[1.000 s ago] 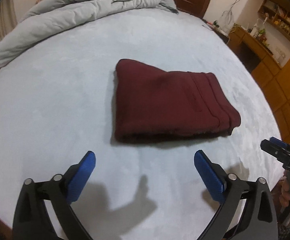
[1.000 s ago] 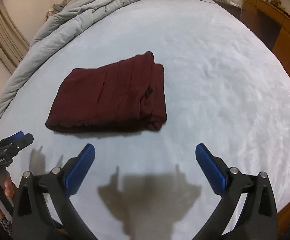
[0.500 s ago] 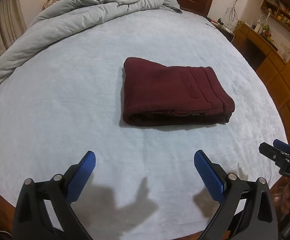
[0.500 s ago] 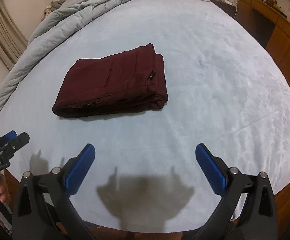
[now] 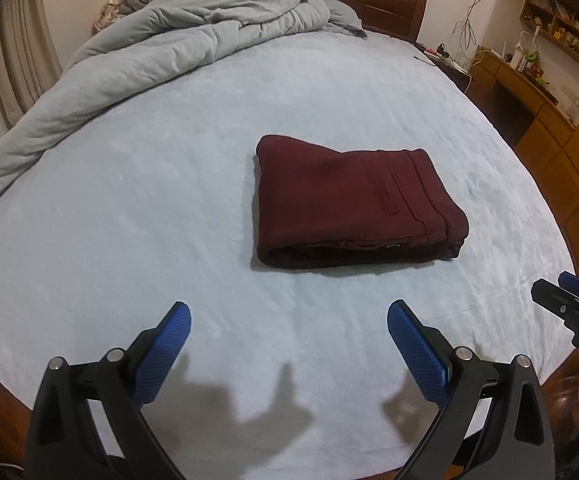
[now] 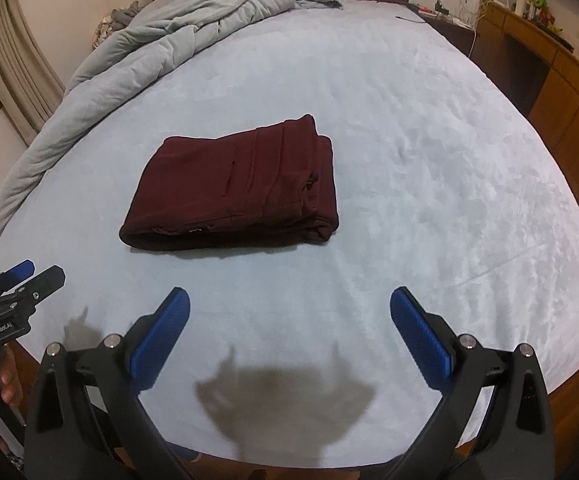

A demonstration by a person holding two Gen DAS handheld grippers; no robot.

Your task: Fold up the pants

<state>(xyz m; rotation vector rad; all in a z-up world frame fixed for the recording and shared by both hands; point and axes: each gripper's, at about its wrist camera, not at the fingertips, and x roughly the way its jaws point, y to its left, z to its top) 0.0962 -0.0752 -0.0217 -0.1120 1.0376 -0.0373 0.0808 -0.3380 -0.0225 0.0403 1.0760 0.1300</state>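
Note:
Dark maroon pants (image 5: 353, 200) lie folded into a thick rectangle on the pale blue bed sheet (image 5: 129, 220). They also show in the right wrist view (image 6: 237, 192). My left gripper (image 5: 287, 320) is open and empty, held above the near edge of the bed, well short of the pants. My right gripper (image 6: 289, 308) is open and empty too, near the bed's front edge. Each gripper shows at the edge of the other's view: the right one (image 5: 569, 308), the left one (image 6: 13, 288).
A crumpled grey duvet (image 5: 169, 52) lies along the far left of the bed, by the dark wooden headboard (image 5: 373, 4). Wooden desk and cabinets (image 5: 549, 112) stand to the right. Curtains (image 5: 25, 52) hang at the left.
Both grippers have pulled back and up from the pants toward the bed's near edge; the pants look smaller and farther away. Both stay open and empty.

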